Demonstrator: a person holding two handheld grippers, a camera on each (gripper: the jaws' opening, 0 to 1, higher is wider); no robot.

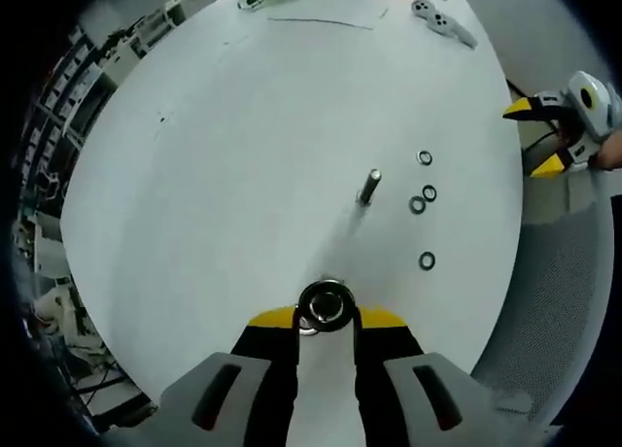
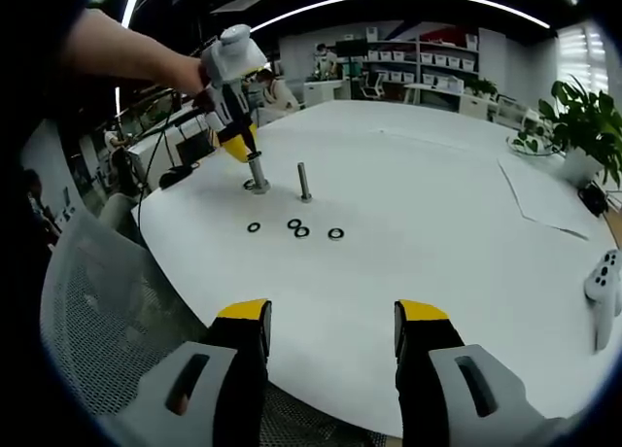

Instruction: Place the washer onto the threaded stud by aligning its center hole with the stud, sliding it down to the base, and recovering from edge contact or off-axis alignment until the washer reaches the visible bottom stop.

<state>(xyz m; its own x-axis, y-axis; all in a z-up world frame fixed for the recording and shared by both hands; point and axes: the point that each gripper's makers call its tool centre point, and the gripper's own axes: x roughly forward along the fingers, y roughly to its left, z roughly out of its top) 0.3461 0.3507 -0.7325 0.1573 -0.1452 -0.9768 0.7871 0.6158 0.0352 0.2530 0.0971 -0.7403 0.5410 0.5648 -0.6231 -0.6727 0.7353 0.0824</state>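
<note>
While right fingers (image 2: 248, 323) gape, left fingers (image 1: 275, 318) pinch washer (image 1: 326, 305)

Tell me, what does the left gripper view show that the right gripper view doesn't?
Left gripper view: a top-down look through a ring between the left claw's tips. Right gripper view: a plant, shelves, and the open right claw up close. Both: the white table, a free stud, four loose washers and a controller.
</note>
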